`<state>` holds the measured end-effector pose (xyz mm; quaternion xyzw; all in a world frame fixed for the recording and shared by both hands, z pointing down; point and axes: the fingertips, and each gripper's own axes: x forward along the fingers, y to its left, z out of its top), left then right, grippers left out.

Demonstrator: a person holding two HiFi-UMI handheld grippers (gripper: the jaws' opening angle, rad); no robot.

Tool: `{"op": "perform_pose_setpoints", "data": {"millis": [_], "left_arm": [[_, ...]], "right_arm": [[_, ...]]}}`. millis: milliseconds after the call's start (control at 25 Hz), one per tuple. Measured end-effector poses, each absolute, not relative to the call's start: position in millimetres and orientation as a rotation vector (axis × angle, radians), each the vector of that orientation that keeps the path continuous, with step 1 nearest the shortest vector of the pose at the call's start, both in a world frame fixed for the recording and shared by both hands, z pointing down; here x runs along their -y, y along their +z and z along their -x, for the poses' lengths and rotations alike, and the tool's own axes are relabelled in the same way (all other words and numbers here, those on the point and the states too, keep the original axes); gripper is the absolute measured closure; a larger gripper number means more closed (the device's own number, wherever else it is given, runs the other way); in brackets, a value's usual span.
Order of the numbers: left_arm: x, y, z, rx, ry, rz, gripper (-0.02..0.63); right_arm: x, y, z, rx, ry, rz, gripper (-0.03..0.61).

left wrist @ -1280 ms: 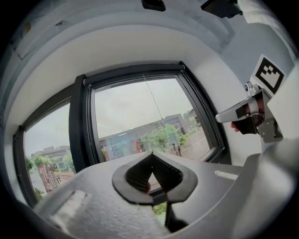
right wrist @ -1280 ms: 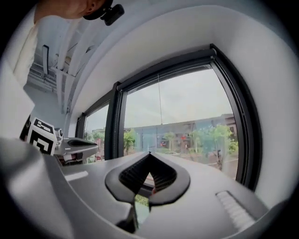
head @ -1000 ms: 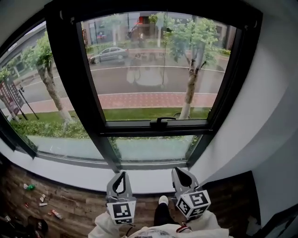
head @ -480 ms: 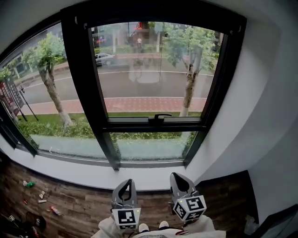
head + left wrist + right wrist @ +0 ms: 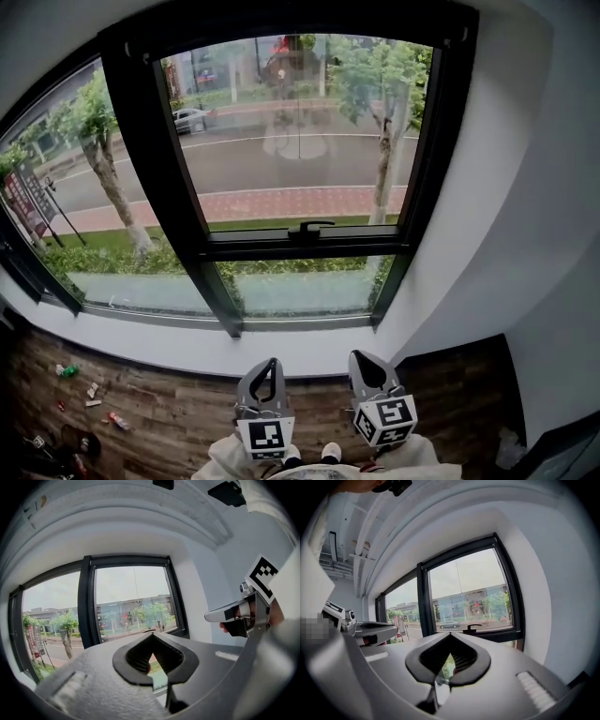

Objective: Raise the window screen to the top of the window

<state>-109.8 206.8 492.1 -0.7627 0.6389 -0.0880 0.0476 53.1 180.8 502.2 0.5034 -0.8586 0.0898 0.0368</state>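
A black-framed window (image 5: 291, 169) fills the wall ahead, with a black handle (image 5: 306, 228) on the crossbar under its big right pane. A thin cord (image 5: 300, 103) hangs down the middle of that pane; I cannot make out the screen itself. My left gripper (image 5: 270, 366) and right gripper (image 5: 365, 360) are held low, side by side, well short of the white sill (image 5: 187, 345). Both point at the window, shut, with nothing between the jaws. The left gripper (image 5: 152, 656) view shows the window (image 5: 131, 602) and the right gripper (image 5: 234, 615). The right gripper (image 5: 449, 656) view shows the handle (image 5: 472, 628).
A white wall (image 5: 525, 234) closes the alcove on the right. The floor is dark wood (image 5: 169, 412), with small bits of litter (image 5: 89, 394) at the left. The person's shoes (image 5: 328, 452) show between the grippers. A second pane (image 5: 84, 206) lies to the left.
Both grippers have shifted sideways together, still shut and side by side. In the head view the window handle now sits a little higher and further left than a second ago.
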Motion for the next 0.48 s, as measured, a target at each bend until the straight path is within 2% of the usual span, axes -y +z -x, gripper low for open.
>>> {"op": "perform_pose_setpoints", "data": {"millis": [480], "left_arm": [[-205, 495, 107, -1.943, -0.284, 2.334, 0.611]], "right_arm": [[-181, 496, -59, 2.640, 0.254, -1.540, 0.574]]}}
